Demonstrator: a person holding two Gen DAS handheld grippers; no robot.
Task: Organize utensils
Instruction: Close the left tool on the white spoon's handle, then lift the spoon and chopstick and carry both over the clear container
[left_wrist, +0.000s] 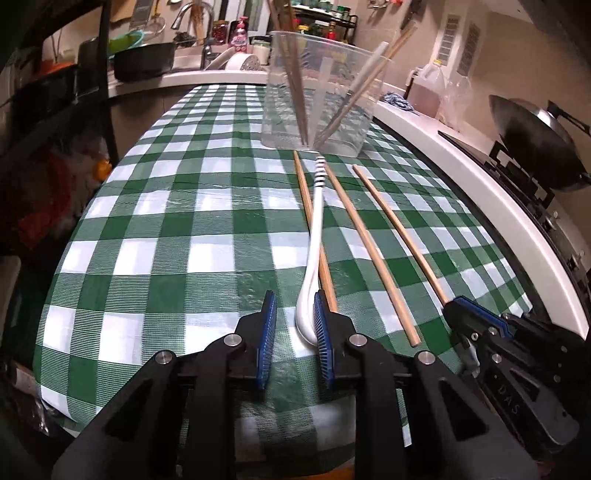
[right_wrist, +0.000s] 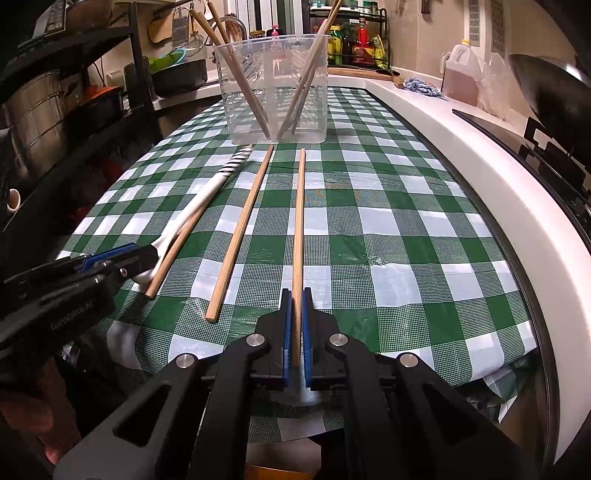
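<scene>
A clear plastic container stands at the far end of the green checked tablecloth and holds several chopsticks; it also shows in the right wrist view. A white spoon with a striped handle lies over one wooden chopstick. Two more chopsticks lie to its right. My left gripper is open, with the spoon's bowl between its pads. My right gripper is shut on the near end of the rightmost chopstick, which lies along the cloth.
A white counter edge curves along the right, with a stove and a dark wok beyond. A jug and a blue cloth sit on the counter. A sink with pots and a dark shelf rack lie at the left and back.
</scene>
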